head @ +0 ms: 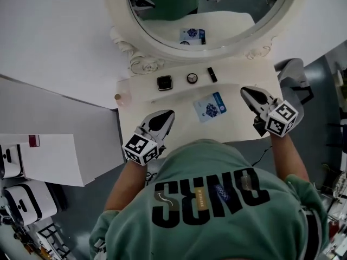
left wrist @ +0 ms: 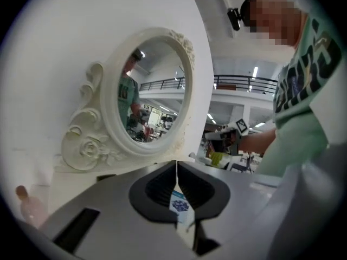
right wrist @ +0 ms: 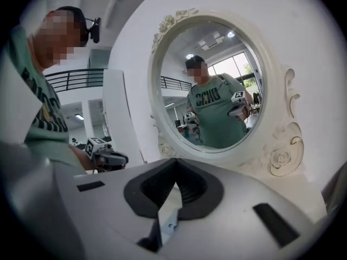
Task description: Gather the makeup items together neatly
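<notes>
Fingers of left gripper (head: 168,114) and right gripper (head: 246,92) meet empty, flanking the sachet (head: 210,107).

Your right gripper (right wrist: 175,180) has its jaws closed together, with nothing pressed between them. Through the gap under the pads shows a blue and white packet (right wrist: 169,225), I think, lying on the pale table (right wrist: 319,196). Behind stands a round mirror (right wrist: 271,145) in a white carved frame; it reflects you in a green shirt. Your left gripper (right wrist: 105,156) shows at the left, beside your green sleeve (right wrist: 43,118).
</notes>
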### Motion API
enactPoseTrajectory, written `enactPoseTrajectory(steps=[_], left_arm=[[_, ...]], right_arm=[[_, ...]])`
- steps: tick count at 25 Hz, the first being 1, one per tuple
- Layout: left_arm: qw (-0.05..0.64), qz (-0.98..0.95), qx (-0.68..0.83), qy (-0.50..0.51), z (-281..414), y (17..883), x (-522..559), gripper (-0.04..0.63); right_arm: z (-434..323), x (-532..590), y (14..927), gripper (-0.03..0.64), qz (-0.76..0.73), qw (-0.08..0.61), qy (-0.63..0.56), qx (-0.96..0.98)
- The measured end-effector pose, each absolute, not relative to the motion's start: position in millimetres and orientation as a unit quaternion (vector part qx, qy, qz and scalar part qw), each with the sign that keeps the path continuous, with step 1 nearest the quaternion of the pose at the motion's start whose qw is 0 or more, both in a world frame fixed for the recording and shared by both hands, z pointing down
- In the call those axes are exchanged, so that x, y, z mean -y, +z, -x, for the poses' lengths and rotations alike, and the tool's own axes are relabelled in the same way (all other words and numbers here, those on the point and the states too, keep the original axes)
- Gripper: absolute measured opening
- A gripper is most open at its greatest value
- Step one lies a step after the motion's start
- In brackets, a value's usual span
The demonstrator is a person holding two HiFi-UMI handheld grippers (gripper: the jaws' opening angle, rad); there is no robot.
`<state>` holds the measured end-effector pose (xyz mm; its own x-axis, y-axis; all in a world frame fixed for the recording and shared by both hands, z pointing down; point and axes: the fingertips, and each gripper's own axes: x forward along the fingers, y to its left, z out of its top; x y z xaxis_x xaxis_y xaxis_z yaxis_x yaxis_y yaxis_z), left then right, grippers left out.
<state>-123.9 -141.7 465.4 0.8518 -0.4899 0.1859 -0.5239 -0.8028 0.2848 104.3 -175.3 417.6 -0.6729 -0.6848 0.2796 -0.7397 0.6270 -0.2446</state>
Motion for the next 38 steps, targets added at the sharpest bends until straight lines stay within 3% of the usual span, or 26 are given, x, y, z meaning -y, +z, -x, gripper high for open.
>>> enactPoseTrajectory(steps=[2,6,10,16,22,26,27,28,31,38], left_arm=[[0.165,-0.952,0.234,0.104,80,488,143,0.014],[0.136,-0.949,0.170,0.229,1,542,142,0.190],[0.083,-0.922,0.123,0.358,-47,618,145,0.283],[0.092,-0.873,0.102,0.469,-74,694,161,0.361],[0.110,-0.842,0.078,0.522,-81,739,170,0.390],[0.102,-0.842,0.062,0.526,-82,737,170,0.378],[0.103,-0.842,0.062,0.526,-83,735,168,0.317],[0.106,-0.842,0.063,0.525,-85,733,166,0.211],[0.133,-0.844,0.086,0.512,-92,723,158,0.067],[0.241,-0.863,0.173,0.409,-122,674,155,0.046]], right_arm=[[-123,157,415,-0.006,-0.390,0.084,0.164,0.902],[-172,125,417,-0.006,-0.395,0.093,0.155,0.901],[-232,100,426,-0.006,-0.413,0.084,0.169,0.891],[-314,68,441,-0.006,-0.442,0.077,0.192,0.873],[-368,51,454,-0.006,-0.459,0.079,0.209,0.860],[-387,45,457,-0.006,-0.463,0.076,0.213,0.857],[-391,44,457,-0.006,-0.463,0.075,0.215,0.857],[-393,44,458,-0.006,-0.462,0.073,0.215,0.857],[-397,45,459,-0.006,-0.457,0.069,0.214,0.861],[-391,53,452,-0.006,-0.436,0.063,0.204,0.874]])
